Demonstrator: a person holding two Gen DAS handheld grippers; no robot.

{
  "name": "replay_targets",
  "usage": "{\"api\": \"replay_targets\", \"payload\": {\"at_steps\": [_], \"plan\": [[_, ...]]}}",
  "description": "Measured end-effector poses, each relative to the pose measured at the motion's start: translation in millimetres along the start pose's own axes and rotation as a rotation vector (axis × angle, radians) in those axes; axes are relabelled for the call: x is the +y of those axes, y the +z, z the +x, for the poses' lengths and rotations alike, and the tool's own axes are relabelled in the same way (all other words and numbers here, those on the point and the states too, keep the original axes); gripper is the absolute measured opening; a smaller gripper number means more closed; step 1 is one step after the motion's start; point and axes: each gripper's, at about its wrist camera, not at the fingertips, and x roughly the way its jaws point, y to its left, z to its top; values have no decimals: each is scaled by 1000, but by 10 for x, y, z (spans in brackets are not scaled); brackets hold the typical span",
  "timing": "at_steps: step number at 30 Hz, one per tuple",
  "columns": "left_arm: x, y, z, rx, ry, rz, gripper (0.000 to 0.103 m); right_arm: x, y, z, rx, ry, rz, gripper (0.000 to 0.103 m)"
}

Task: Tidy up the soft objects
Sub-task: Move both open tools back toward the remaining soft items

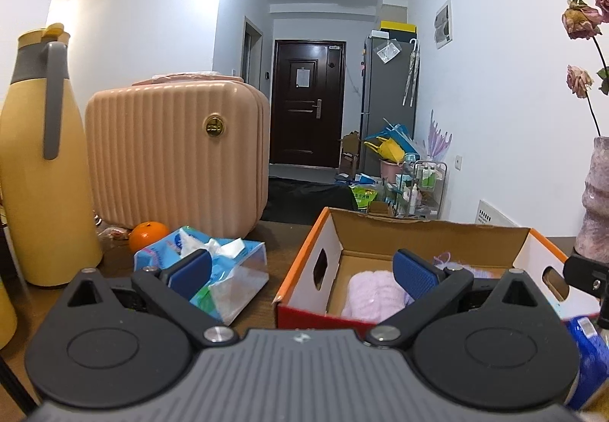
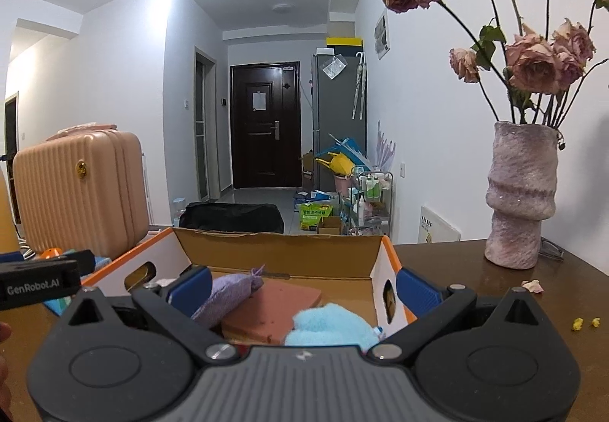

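Both grippers, left [image 1: 302, 271] and right [image 2: 304, 289], spread wide and empty before the cardboard box [image 2: 279, 245] holding soft cloths [image 2: 327, 325]. Tissue pack [image 1: 213, 269], suitcase [image 1: 171, 152], vase [image 2: 519, 193] stand around.

Left hand-held gripper [image 1: 302, 269] open, right hand-held gripper [image 2: 302, 289] open

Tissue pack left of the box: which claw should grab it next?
Left, probably. The left claw is open, with one finger already over the tissue pack. The right claw straddles the cardboard box wall, farther away.
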Motion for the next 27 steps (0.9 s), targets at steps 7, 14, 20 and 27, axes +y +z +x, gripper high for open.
{"api": "replay_targets", "payload": {"at_steps": [7,14,20,27], "plan": [[63,-62,-188,5,9,8,103,-41,-94,-230,-16,-2,-11,103],[110,-136,-385,11,12,15,103,-47,-195,-455,-21,-5,-33,103],[110,-194,-571,13,8,31,103,-76,-288,-614,-8,-9,-41,103],[128,-274,-775,17,3,47,103,-97,-400,-801,8,-7,-44,103]]}}
